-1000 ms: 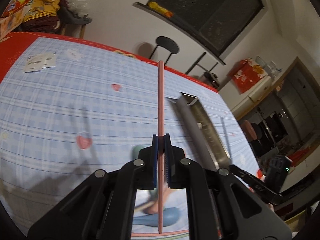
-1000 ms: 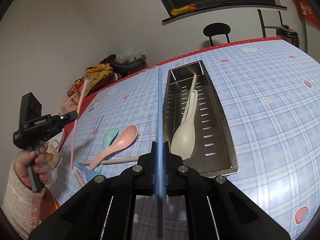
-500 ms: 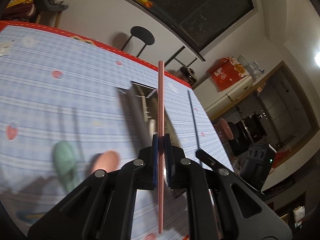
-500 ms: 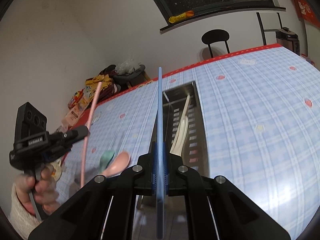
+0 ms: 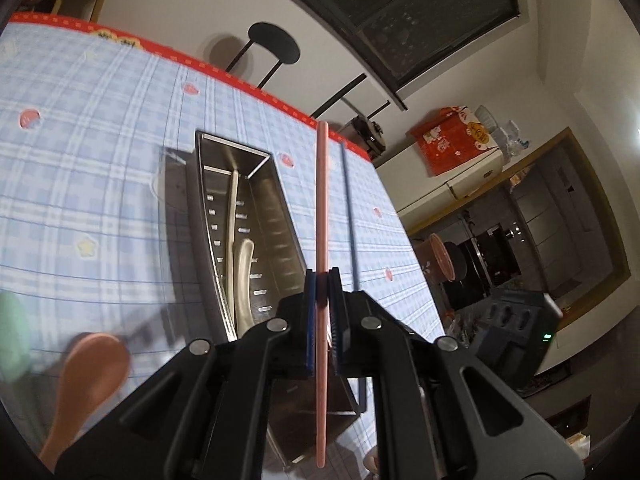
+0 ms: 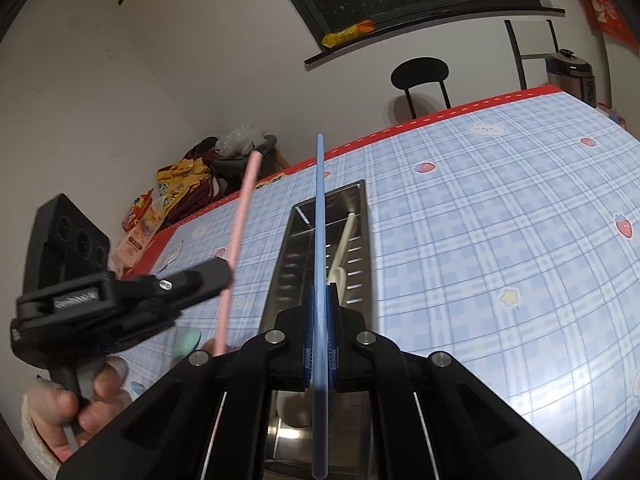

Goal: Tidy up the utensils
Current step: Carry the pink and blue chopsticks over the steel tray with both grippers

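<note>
My left gripper (image 5: 321, 280) is shut on a pink chopstick (image 5: 322, 200) and holds it above the right side of the steel utensil tray (image 5: 276, 184). My right gripper (image 6: 320, 292) is shut on a blue chopstick (image 6: 320, 208), held above the same tray (image 6: 366, 216). A cream spoon (image 5: 243, 272) and a cream chopstick (image 5: 232, 200) lie in the tray. The left gripper with its pink chopstick (image 6: 240, 216) shows at the left of the right wrist view. The blue chopstick (image 5: 349, 208) shows just right of the pink one in the left wrist view.
A pink spoon (image 5: 90, 376) and a green spoon (image 5: 12, 332) lie on the blue checked tablecloth left of the tray. A black stool (image 6: 420, 74) stands behind the table. Snack bags (image 6: 176, 188) lie beyond the far left edge.
Both grippers have moved in over the tray, the left swinging right from the spoons. The two chopsticks now stand close side by side above it.
</note>
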Tool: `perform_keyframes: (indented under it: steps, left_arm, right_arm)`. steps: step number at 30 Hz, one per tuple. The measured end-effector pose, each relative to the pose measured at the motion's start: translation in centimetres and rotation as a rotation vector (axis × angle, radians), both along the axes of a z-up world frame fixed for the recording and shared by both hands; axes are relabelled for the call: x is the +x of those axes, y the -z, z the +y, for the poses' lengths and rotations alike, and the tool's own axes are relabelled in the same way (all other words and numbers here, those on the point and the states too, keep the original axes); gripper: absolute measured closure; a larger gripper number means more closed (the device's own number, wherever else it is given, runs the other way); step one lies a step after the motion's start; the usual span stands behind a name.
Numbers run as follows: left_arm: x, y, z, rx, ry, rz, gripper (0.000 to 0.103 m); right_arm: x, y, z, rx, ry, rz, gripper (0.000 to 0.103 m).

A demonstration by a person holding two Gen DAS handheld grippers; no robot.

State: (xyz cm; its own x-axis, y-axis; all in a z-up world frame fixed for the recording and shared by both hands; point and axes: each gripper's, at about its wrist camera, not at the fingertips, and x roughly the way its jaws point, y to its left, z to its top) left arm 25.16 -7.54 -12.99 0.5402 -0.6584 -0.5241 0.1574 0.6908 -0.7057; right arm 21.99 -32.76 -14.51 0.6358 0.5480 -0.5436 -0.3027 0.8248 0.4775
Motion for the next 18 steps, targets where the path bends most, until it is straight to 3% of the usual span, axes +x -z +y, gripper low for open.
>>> perform_keyframes:
  steps: [18]
  left_arm:
    - [1.7, 2.9, -1.6, 0.021, -0.027, 0.047, 0.093]
  right_arm:
    - [0.4, 1.5, 0.8, -0.053, -0.003, 0.024, 0.097]
